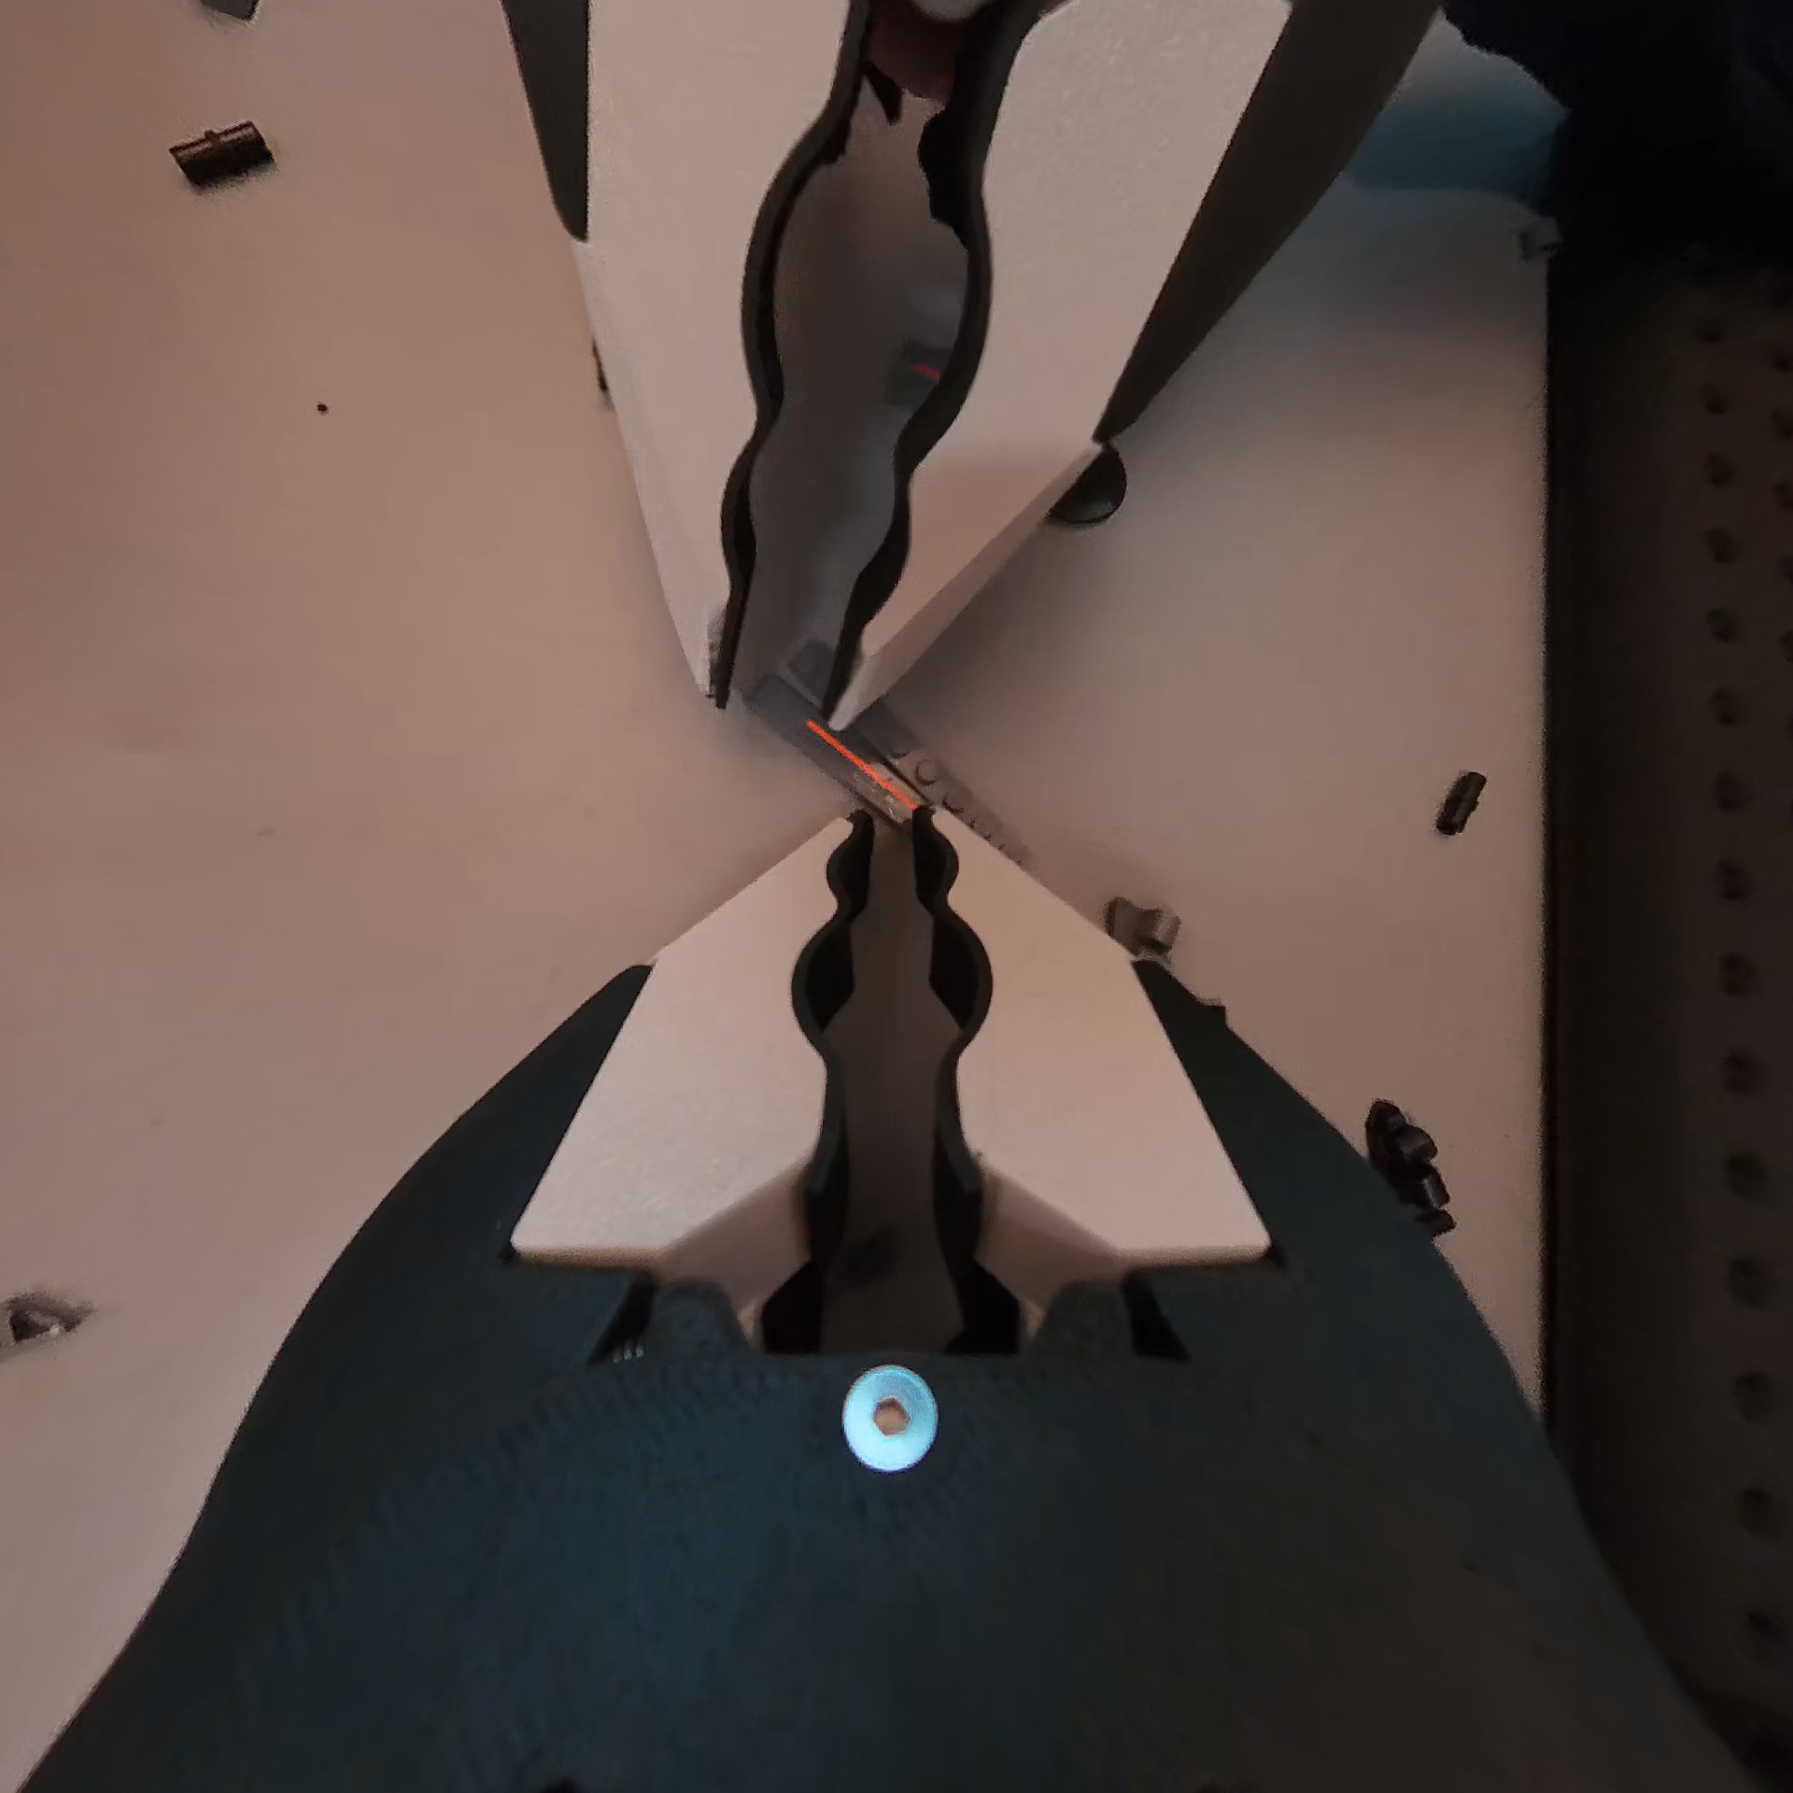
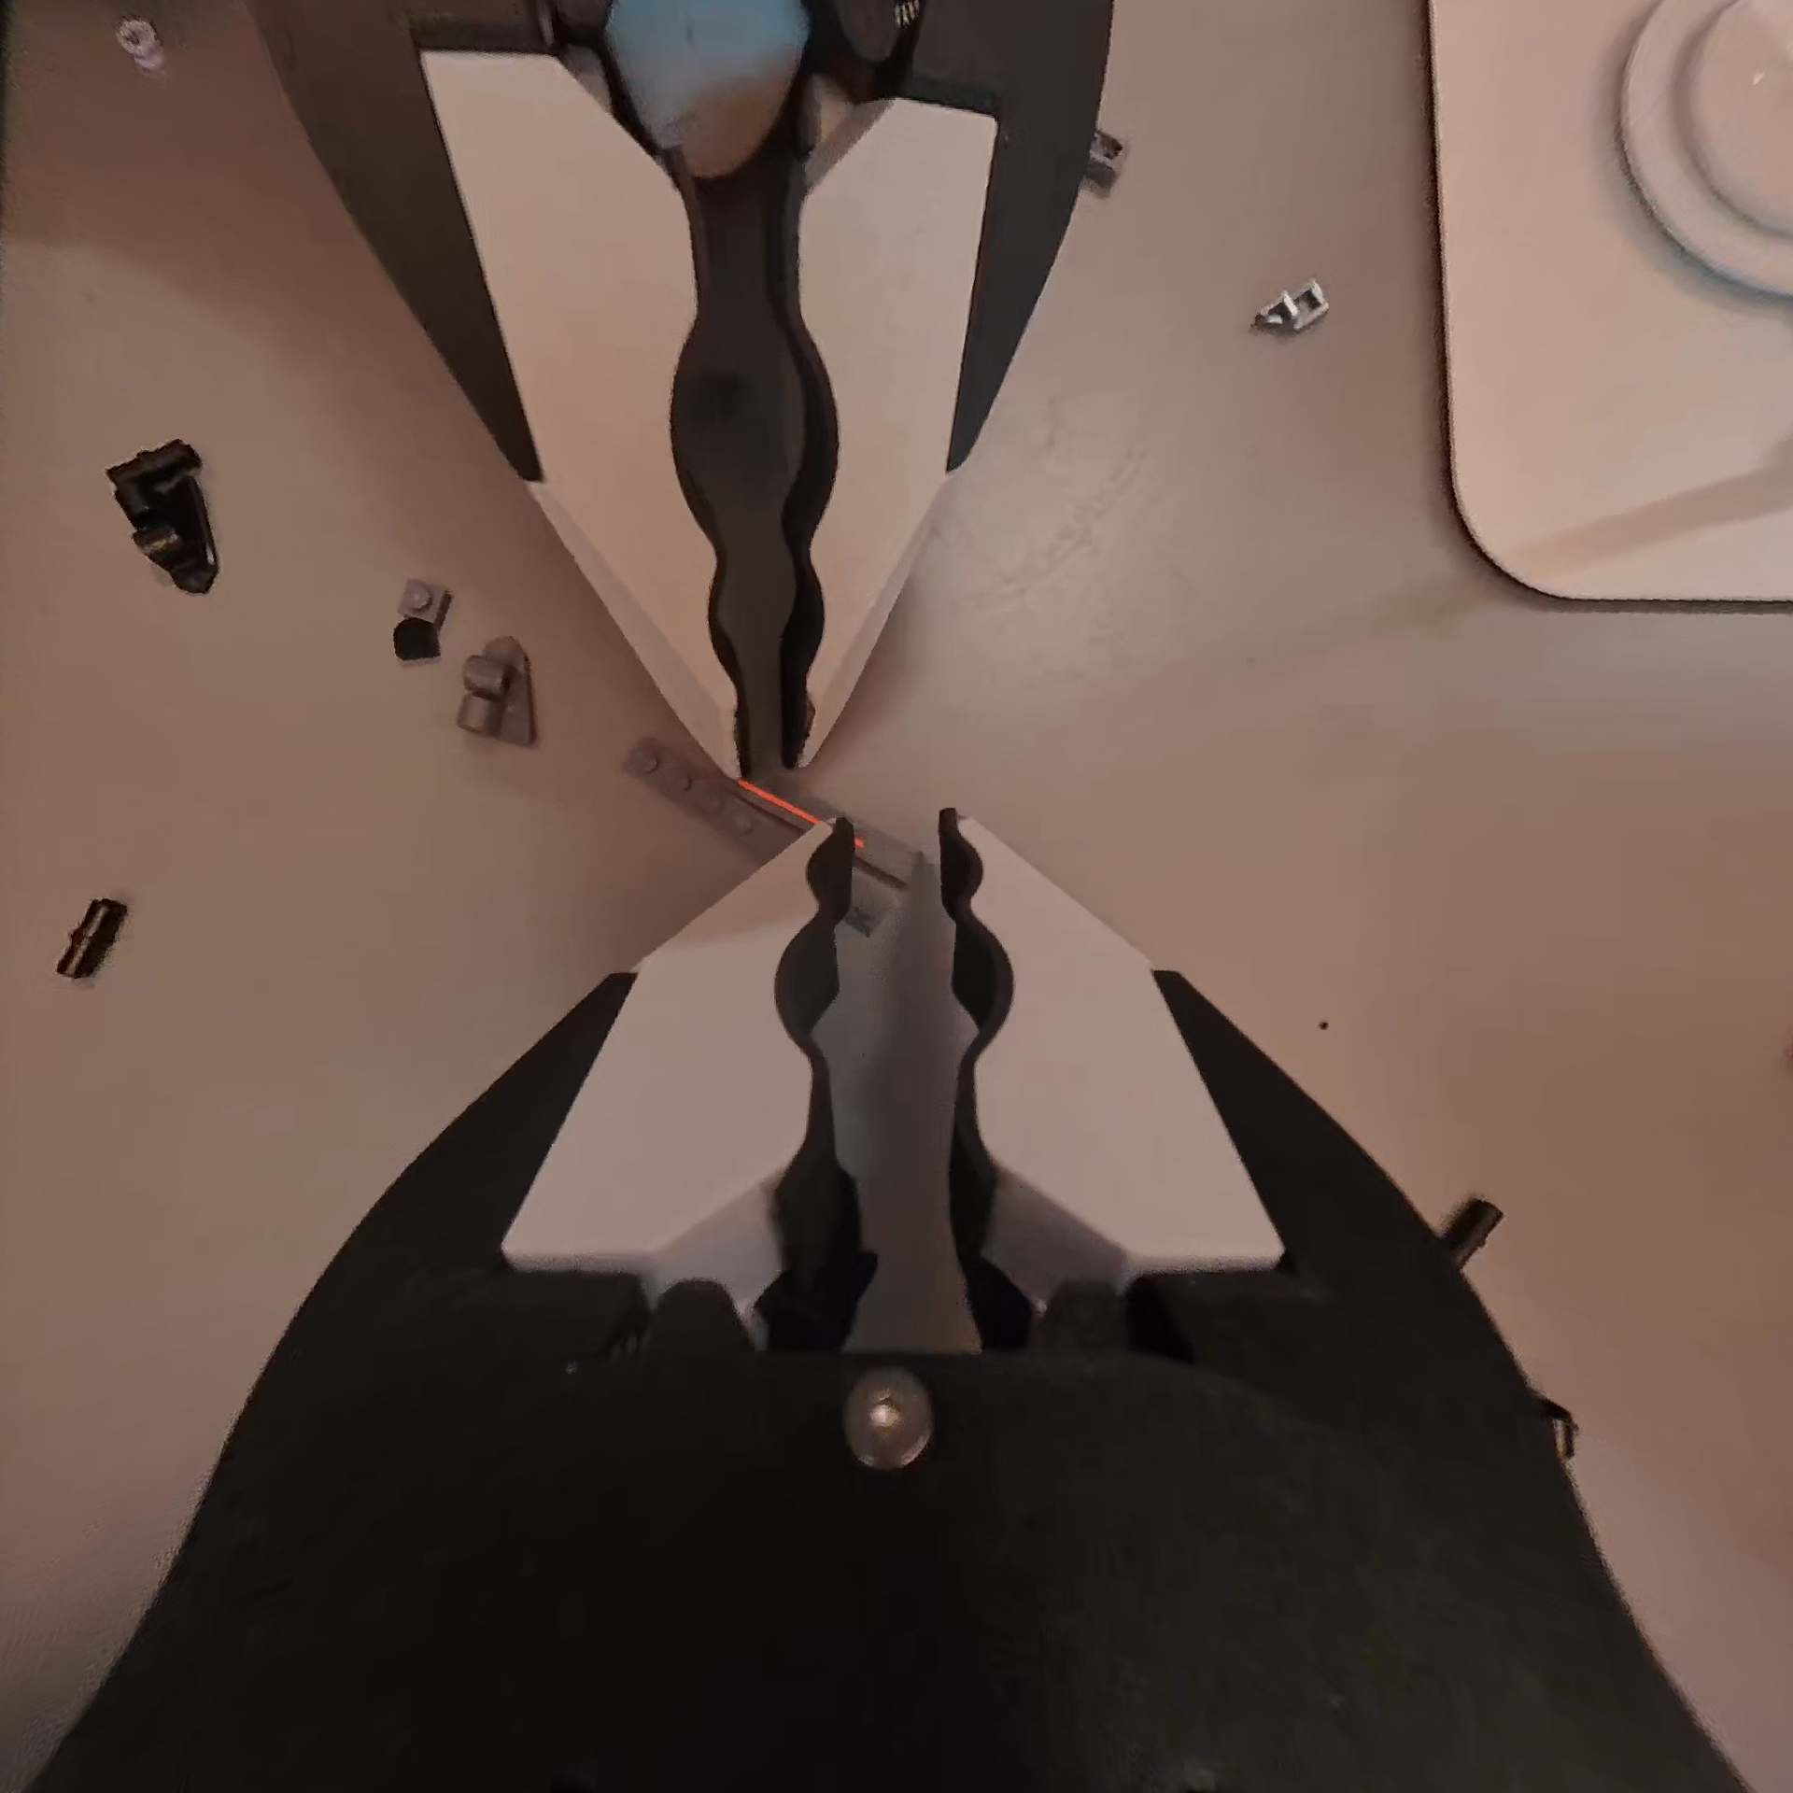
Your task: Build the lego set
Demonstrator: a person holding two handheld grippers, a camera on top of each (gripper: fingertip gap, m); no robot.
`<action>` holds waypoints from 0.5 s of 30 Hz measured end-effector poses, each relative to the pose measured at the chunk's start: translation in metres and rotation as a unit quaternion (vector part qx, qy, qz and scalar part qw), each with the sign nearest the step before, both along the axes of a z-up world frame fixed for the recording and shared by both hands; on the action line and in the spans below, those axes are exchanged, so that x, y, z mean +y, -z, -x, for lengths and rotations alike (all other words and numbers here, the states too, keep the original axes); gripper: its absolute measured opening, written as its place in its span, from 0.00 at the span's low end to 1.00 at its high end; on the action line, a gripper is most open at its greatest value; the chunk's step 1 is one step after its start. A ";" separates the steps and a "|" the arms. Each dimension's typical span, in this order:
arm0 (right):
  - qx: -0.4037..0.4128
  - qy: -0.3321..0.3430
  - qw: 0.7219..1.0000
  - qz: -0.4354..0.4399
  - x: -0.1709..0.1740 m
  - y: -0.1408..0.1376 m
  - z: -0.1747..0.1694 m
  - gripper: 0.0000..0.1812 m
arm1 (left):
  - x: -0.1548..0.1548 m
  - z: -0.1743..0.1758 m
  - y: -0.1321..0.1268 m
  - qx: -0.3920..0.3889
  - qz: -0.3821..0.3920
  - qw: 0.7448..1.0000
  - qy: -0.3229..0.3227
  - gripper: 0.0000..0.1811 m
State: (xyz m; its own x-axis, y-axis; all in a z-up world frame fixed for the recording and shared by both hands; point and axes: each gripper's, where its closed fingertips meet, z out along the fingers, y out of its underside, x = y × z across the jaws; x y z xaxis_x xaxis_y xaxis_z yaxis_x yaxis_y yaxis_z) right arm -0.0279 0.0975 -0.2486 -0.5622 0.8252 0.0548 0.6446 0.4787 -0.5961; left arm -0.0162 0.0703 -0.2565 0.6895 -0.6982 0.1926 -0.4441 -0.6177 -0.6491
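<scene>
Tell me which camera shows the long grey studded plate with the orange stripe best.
The right wrist view: the grey plate shows a row of studs and its orange stripe, running between both sets of jaws. The left wrist view shows the same plate more crowded, with fewer studs visible.

- Two grippers: left (image 1: 888,820), right (image 2: 893,825).
- One grey studded strip (image 2: 699,781) with an orange line, between their tips.
- Three black loose pieces (image 2: 165,514) and two grey ones (image 2: 500,694) on the desk (image 2: 1213,776) at one side.
- One light tray (image 2: 1552,437) at a desk corner.
</scene>
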 end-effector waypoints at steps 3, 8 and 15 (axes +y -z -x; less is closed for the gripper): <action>-0.007 -0.003 1.000 0.000 0.000 0.006 -0.001 0.08 | 0.001 0.001 0.000 0.010 -0.005 1.000 -0.001 0.05; -0.036 -0.013 0.999 -0.005 -0.004 0.010 -0.009 0.08 | 0.000 0.001 0.000 0.011 -0.005 1.000 0.001 0.05; -0.045 -0.032 0.998 -0.006 -0.013 0.010 -0.014 0.04 | -0.002 0.000 0.000 0.014 -0.003 1.000 0.005 0.06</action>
State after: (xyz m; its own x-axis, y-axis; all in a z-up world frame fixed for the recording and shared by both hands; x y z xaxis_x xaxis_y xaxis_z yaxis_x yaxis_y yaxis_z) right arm -0.0134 0.0844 -0.2591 -0.6173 0.7866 0.0110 0.6628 0.5276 -0.5314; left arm -0.0162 0.0686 -0.2567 0.6876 -0.7061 0.1692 -0.4676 -0.6088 -0.6408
